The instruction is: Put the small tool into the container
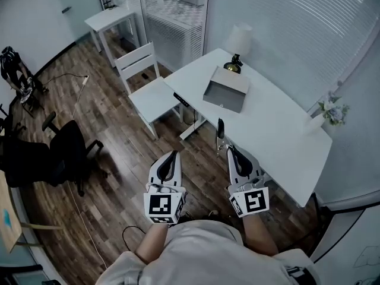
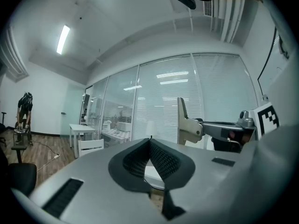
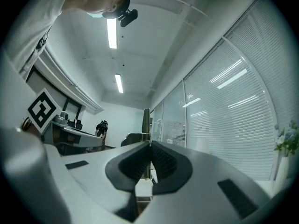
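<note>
Evidently the carry has barely begun: the white desk [image 1: 279, 129] lies ahead of the person, and both grippers hang short of its near edge, over the wooden floor [image 1: 119, 159] rather than over the desktop. The container [image 1: 225, 89], a grey open-topped box, sits toward the desk's far end, near the corner by the white chair [image 1: 148, 82]. A lamp [image 1: 237, 43] stands just behind it along the window-side edge. The box's mouth faces up, which suits a drop from above.

The left gripper [image 1: 173, 155] has its jaws pressed together on nothing. I judge it is simply held level with the other so that it keeps out of the way.

The right gripper [image 1: 230, 149] does the work. In the right gripper view its jaws are clamped on the small tool [image 3: 146, 118], a thin flat piece that stands up past the tips. In the head view the tool shows as a dark sliver pointing toward the desk's near edge. It is gripped by its lower end with most of its length free, so it can probably go into the box end first. The container is well apart from the tool, so the reach forward toward the far end is not yet made.
</note>
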{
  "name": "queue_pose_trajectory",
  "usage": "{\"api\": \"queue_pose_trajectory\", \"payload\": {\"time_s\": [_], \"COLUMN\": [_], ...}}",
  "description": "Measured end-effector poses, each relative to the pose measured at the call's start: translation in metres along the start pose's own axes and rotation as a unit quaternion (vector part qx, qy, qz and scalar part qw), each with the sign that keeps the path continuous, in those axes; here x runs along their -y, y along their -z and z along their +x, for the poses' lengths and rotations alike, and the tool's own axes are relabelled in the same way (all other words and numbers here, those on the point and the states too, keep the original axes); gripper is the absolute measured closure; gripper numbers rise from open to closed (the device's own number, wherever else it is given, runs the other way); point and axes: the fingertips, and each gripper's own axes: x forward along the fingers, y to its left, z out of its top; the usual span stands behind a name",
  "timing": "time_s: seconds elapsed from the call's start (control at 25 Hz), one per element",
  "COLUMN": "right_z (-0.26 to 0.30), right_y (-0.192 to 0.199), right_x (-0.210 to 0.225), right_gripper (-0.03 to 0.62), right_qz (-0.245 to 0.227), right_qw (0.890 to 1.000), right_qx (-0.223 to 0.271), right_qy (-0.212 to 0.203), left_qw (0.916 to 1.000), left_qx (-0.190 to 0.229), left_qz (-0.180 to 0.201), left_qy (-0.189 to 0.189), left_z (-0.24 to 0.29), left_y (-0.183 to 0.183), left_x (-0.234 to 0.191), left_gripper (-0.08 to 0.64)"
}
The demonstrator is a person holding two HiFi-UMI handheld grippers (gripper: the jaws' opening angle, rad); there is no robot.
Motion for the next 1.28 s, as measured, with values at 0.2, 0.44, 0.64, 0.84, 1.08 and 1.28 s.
{"api": "queue_pose_trajectory", "payload": {"time_s": [0.2,0.44,0.64,0.84,1.08,1.28], "right_z": [0.01,0.039,0.083,0.142,0.208,0.247], "right_y": [0.017,0.029,0.042,0.055,0.069,0.08], "right_x": [-0.017,-0.011,0.012,0.046,0.09,0.13], "right_gripper": [0.561,0.561,0.561,0.561,0.561,0.561], "right_qz": [0.001,-0.01,-0.02,-0.009,-0.001,0.014], "right_qw": [1.0,0.999,0.999,0.999,0.998,0.997], "right_qx": [-0.018,-0.034,-0.036,-0.034,-0.048,-0.052], "right_qy": [0.007,0.0,-0.002,-0.019,-0.044,-0.058], "left_qw": [0.9998,0.9993,0.9991,0.9992,0.999,0.9985], "left_qx": [-0.016,-0.025,-0.032,-0.033,-0.033,-0.046], "left_qz": [-0.004,-0.019,-0.022,-0.02,-0.026,-0.028], "left_qy": [0.012,0.021,0.017,0.015,0.012,0.008], "left_z": [0.0,0.025,0.072,0.139,0.226,0.284], "left_y": [0.018,0.03,0.037,0.033,0.022,0.028], "left_x": [-0.016,-0.029,-0.048,-0.065,-0.076,-0.08], "left_gripper": [0.535,0.535,0.535,0.535,0.535,0.535]}}
